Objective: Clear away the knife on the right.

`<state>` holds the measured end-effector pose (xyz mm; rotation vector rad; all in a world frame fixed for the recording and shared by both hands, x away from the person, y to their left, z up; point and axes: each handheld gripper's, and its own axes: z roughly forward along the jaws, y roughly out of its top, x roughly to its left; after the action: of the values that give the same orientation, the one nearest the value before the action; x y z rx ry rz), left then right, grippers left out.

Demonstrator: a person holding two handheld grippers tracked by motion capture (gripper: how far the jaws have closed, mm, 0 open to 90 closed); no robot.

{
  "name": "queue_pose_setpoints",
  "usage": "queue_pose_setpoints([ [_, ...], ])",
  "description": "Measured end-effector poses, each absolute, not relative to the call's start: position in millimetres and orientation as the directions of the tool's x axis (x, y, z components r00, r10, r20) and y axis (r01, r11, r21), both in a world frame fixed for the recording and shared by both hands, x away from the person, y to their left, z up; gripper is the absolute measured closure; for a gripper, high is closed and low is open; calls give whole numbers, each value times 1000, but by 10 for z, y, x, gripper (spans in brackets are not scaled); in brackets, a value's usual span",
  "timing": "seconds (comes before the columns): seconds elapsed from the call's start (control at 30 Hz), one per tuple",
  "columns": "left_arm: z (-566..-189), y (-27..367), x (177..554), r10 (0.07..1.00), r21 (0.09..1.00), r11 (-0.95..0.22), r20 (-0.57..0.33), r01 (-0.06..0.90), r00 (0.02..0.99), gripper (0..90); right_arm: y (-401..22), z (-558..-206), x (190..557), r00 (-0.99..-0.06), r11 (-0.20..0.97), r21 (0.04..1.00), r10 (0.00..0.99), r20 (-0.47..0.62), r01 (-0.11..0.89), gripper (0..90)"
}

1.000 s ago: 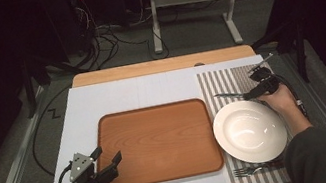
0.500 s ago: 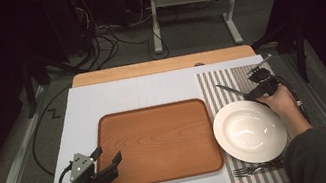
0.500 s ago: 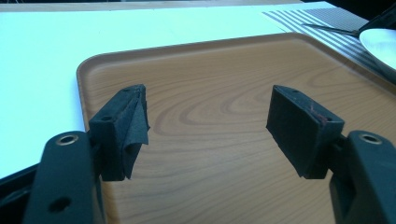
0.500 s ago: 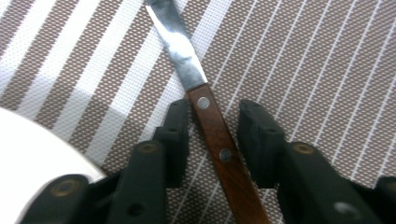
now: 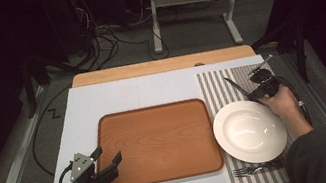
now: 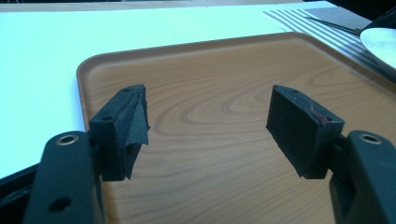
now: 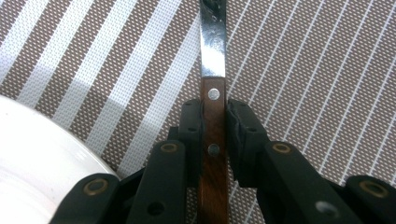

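Knife gripped beside the plate, tray waiting

High view: right gripper (image 5: pixel 257 86) clamps the knife (image 5: pixel 235 87) on the striped mat (image 5: pixel 216 87), just beyond the white plate (image 5: pixel 250 131); left gripper (image 5: pixel 107 163) idles over the wooden tray (image 5: pixel 159 140); left gripper view: fingers (image 6: pixel 126 128) spread wide, empty, seemingly kept ready; right gripper view: fingers (image 7: pixel 191 135), having just closed, pinch the wooden handle (image 7: pixel 212 130).

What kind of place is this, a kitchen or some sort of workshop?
Probably a lab or recording room, not a kitchen. The place setting, a plate and fork on a striped mat, sits on a white board, with loose cables on the floor behind and dark surroundings.
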<state>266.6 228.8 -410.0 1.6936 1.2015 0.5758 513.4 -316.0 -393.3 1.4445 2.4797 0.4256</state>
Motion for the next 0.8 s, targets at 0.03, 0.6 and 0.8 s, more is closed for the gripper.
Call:
queue_pose_setpoints([
  [0.03,-4099,2288,2665,903,887,-70,-138,456,407,302,-3160,-3924,5122,-481,470,368,874,-67,802,781],
  [0.6,-4093,2269,2653,897,890,-83,-128,448,422,302,-3202,-3504,4852,-484,455,485,872,-73,747,782],
  [0.8,-4092,2273,2652,896,890,-83,-130,449,425,302,-3158,-3407,4735,-498,467,488,864,-74,737,782],
])
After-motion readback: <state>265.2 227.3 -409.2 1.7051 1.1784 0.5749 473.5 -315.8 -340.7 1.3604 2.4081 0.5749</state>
